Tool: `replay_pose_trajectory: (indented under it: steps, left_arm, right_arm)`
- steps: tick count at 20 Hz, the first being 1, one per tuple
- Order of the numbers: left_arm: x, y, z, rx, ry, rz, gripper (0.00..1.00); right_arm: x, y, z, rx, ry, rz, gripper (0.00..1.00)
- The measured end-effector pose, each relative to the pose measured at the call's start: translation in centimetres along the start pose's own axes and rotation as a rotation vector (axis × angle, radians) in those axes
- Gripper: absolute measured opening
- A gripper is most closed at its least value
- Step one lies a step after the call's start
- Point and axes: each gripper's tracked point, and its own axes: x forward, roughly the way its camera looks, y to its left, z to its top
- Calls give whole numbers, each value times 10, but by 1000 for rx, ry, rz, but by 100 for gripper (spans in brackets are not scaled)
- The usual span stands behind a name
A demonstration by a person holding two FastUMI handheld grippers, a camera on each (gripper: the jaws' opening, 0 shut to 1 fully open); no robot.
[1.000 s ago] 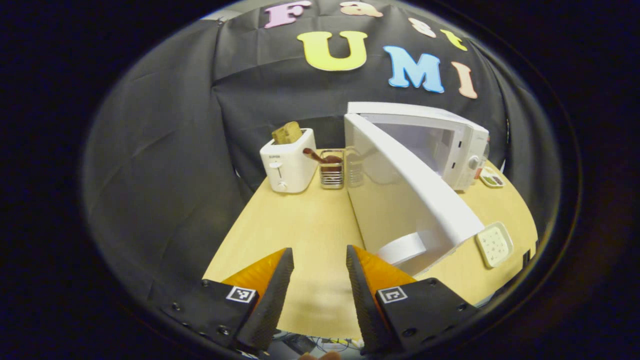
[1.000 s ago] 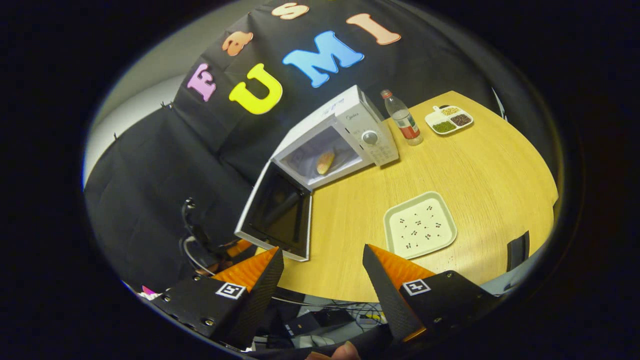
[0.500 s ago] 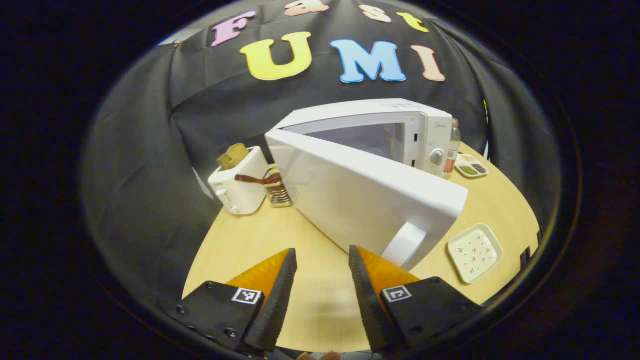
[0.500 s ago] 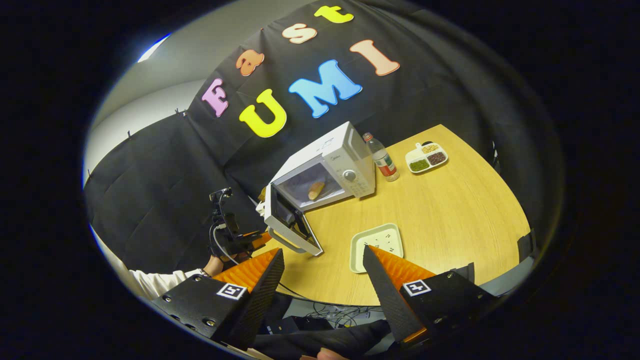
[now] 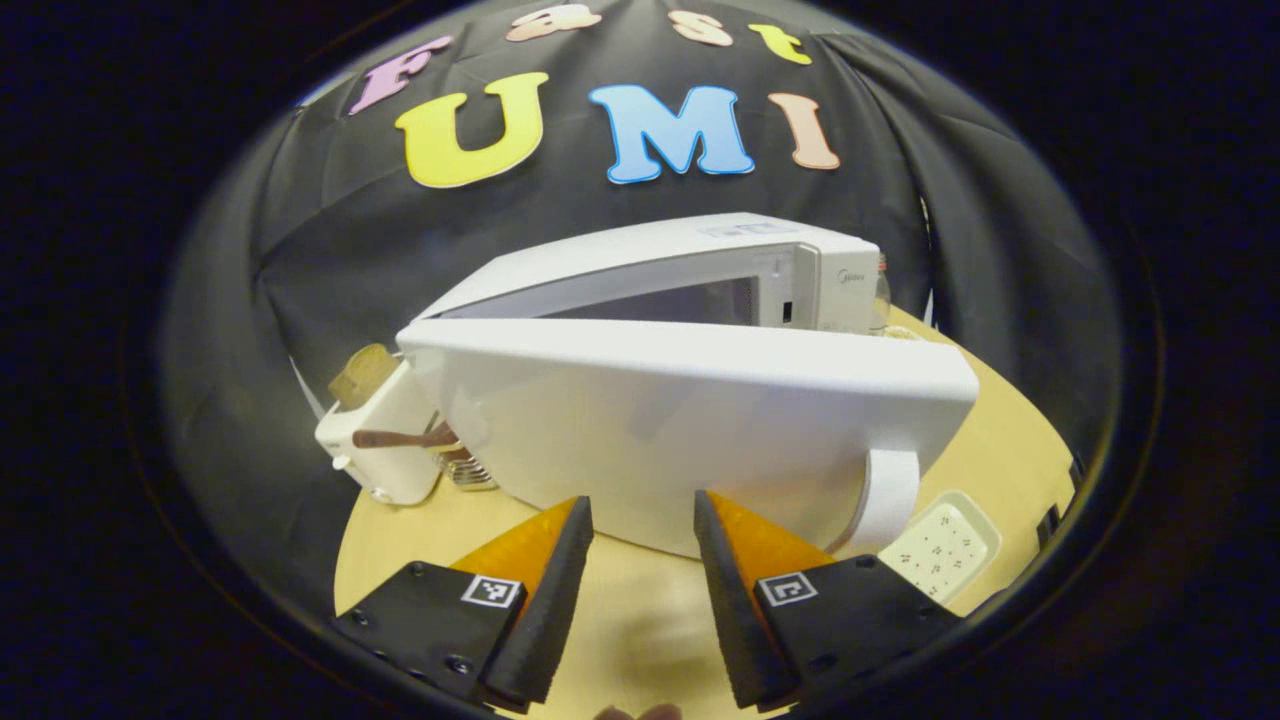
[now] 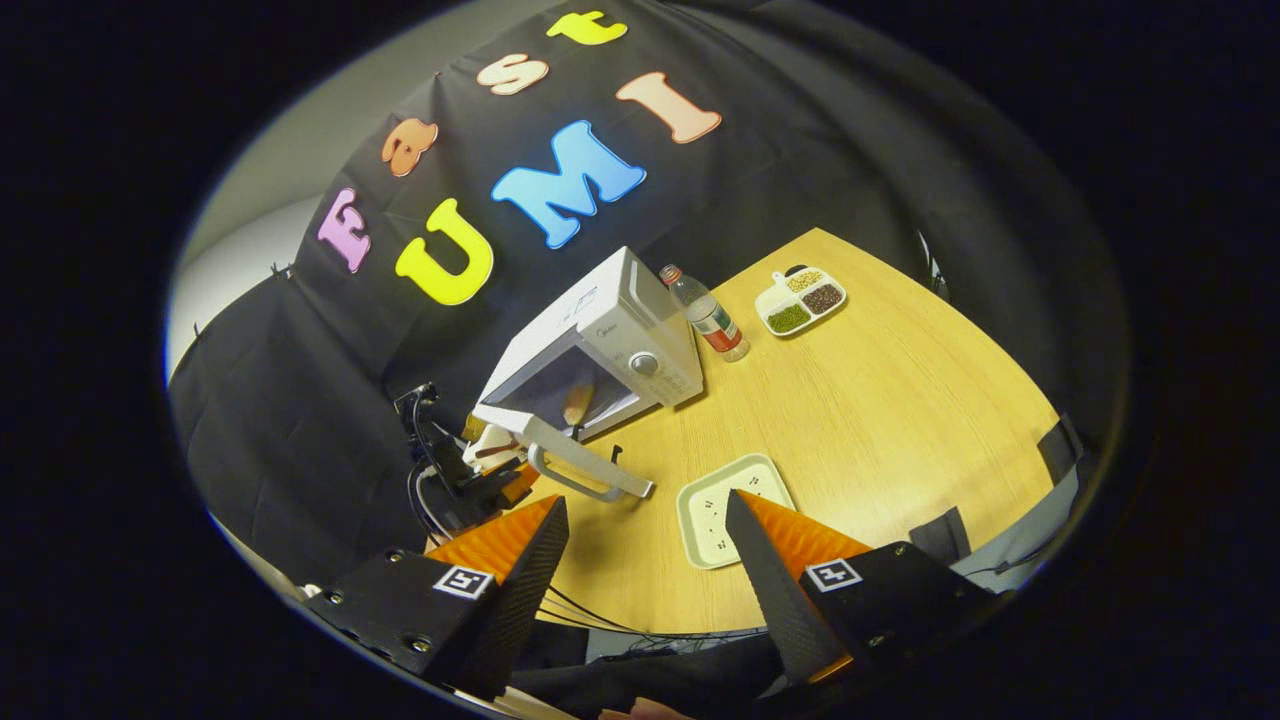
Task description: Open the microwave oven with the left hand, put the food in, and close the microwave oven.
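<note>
Left tool sits with its fingers spread and empty just in front of the microwave's door, which stands partly ajar; right tool is likewise spread and empty, well back above the table. Food already lies inside the microwave, so the closing step looks to be in hand. Next the left tool should press the door's outer face until it shuts flush, without snagging the handle
</note>
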Motion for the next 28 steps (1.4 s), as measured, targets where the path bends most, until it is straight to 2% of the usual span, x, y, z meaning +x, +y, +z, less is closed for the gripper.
replay_pose_trajectory:
  steps: [6, 13, 15, 19, 28]
  left_arm:
    - [39, -15, 22, 10, -54, -81, 71]
    - [93, -19, 28, -45, -31, -109, 72]
    - [101, -27, 22, -108, 8, -140, 71]
    - [113, -32, 19, -175, 48, -156, 73]
    - [121, -35, 15, -169, 63, -206, 71]
  right_arm:
    - [29, 5, -22, -12, 90, -72, 97]
    - [38, -6, -18, 33, 100, -141, 98]
    - [41, -11, -16, 44, 95, -158, 97]
    - [53, -13, -11, 68, 106, -170, 98]
    - [65, -11, -10, 65, 127, -177, 98]
